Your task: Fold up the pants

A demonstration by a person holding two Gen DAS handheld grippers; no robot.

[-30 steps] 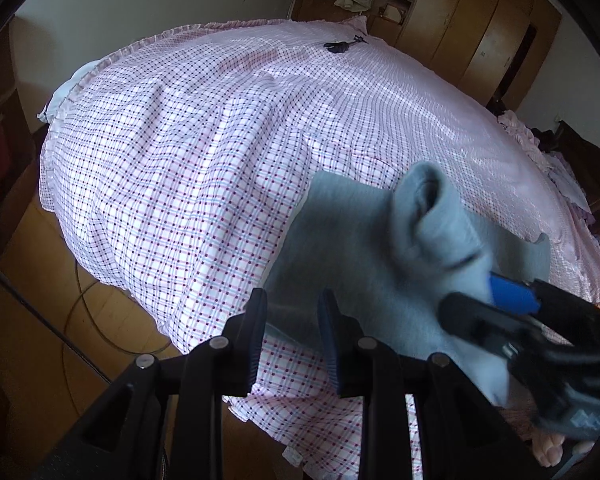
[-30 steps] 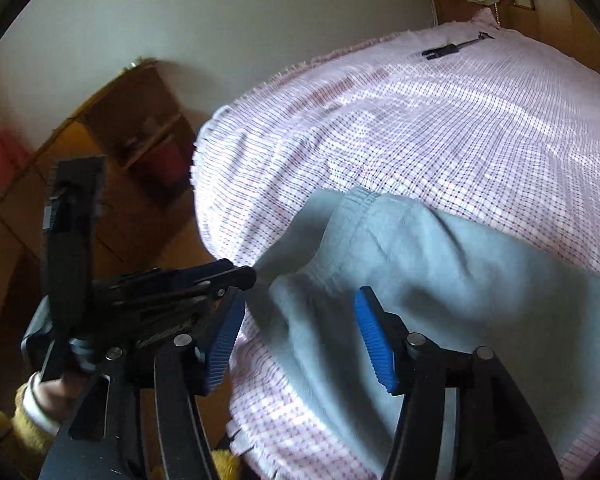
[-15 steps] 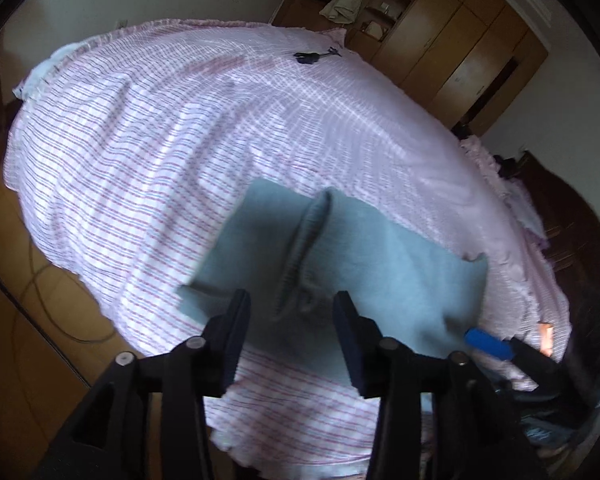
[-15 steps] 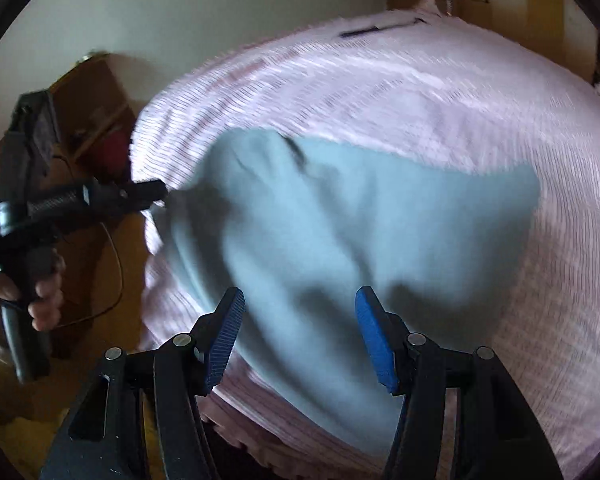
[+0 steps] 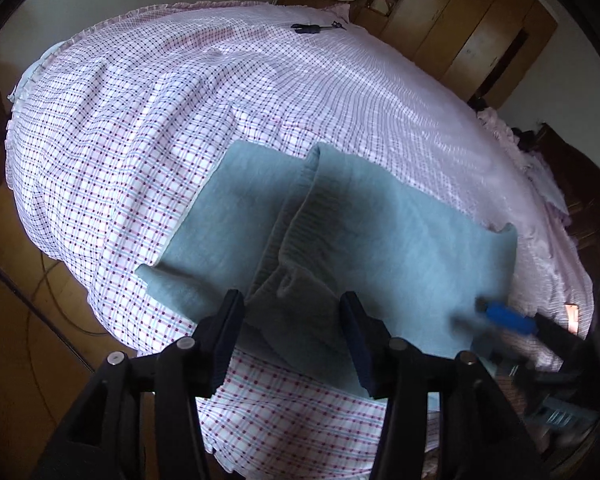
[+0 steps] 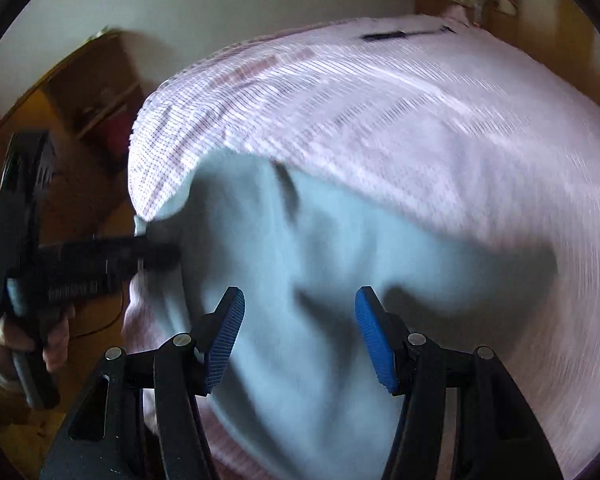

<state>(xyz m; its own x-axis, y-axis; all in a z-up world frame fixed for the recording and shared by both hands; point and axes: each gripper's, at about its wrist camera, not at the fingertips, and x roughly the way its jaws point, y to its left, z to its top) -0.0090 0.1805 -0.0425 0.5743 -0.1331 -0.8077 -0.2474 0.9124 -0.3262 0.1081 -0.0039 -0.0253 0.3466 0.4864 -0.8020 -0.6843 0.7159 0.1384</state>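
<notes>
left wrist view: looking steeply down along its fingers, close over the pants (image 5: pixel 380 232) on the bed (image 5: pixel 140 120) | right wrist view: facing likewise, close, blurred | both sharing: pants (image 6: pixel 340 260), bed (image 6: pixel 380 100), far wardrobe (image 5: pixel 480 28)

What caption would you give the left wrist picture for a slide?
Open left gripper poised above folded grey-blue pants on a pink checked bedspread, right gripper alongside.

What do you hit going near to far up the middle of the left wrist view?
Left tool → grey-blue pants → pink checked bedspread → small dark object near the bed's far edge → wooden wardrobe.
</notes>
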